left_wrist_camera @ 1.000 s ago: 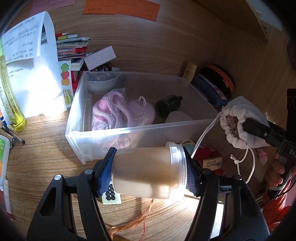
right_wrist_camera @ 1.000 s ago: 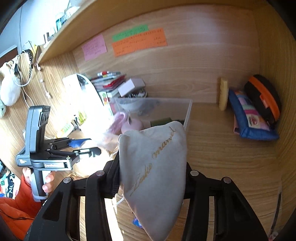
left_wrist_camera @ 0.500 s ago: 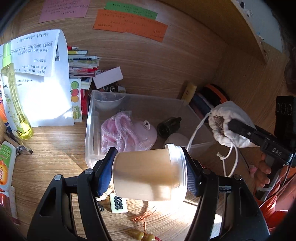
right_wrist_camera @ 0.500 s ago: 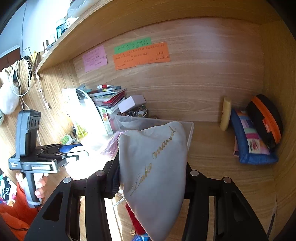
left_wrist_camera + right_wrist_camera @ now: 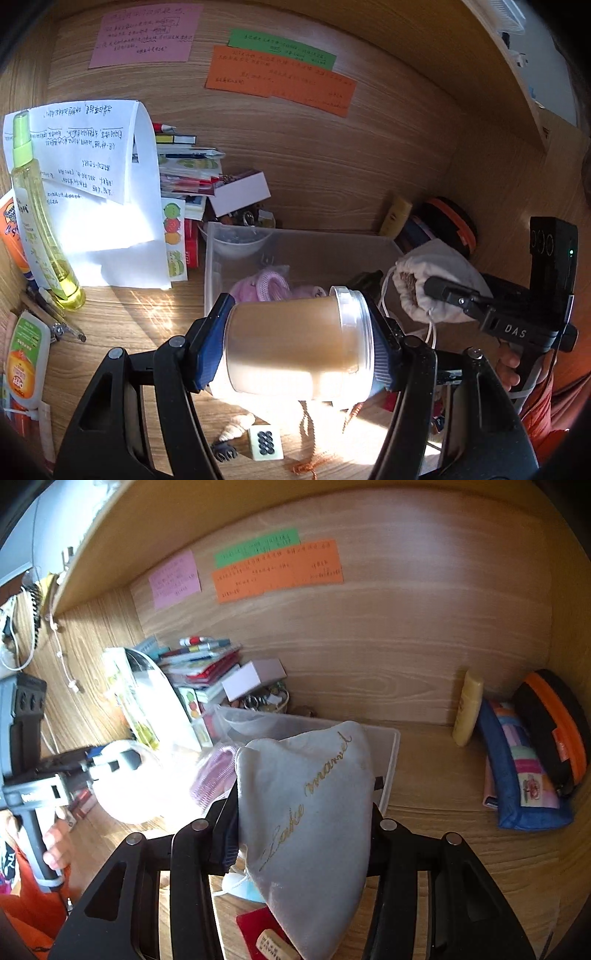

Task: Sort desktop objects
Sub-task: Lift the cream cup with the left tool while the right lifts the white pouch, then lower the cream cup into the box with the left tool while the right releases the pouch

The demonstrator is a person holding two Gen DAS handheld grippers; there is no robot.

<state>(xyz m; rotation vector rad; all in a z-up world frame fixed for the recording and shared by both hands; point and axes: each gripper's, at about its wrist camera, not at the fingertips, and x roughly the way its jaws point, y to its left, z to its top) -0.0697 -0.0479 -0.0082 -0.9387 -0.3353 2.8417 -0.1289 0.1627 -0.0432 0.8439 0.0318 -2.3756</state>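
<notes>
Sunlight is washing out much of a wooden desk (image 5: pixel 122 314) where a person is holding a pair of tongs in each hand. The left gripper (image 5: pixel 299 349) is clamped on a clear plastic jar (image 5: pixel 295 350), lying sideways between the pads, just in front of a clear storage bin (image 5: pixel 212 266). The jar is blocking most of the bin's front wall and inside; only a pink coiled thing (image 5: pixel 267 286) and a pale bowl (image 5: pixel 236 243) at the bin's back left corner are showing. The jar's lower edge is lost in glare.

The right gripper (image 5: pixel 303 830) is clamped on a grey drawstring pouch (image 5: pixel 310 812), which is hanging over the bin's right end. Gold script is running across the pouch, only partly readable. From the left camera the pouch's gathered mouth (image 5: pixel 406 280) is showing something brownish inside that is too small to make out.

Left of the bin, a curled sheet of paper (image 5: pixel 99 192) is covering part of a stack of books (image 5: pixel 184 166). A yellow spray bottle (image 5: pixel 40 221) is standing further left. Right of the bin, a blue pouch (image 5: pixel 517 775) and a black and orange case (image 5: pixel 554 731) are leaning against the side wall. In front of the bin, a tile with dots (image 5: pixel 264 441) is lying beside a small shell (image 5: pixel 236 424). A hand (image 5: pixel 511 369) on the right handle is cut off at the edge.
</notes>
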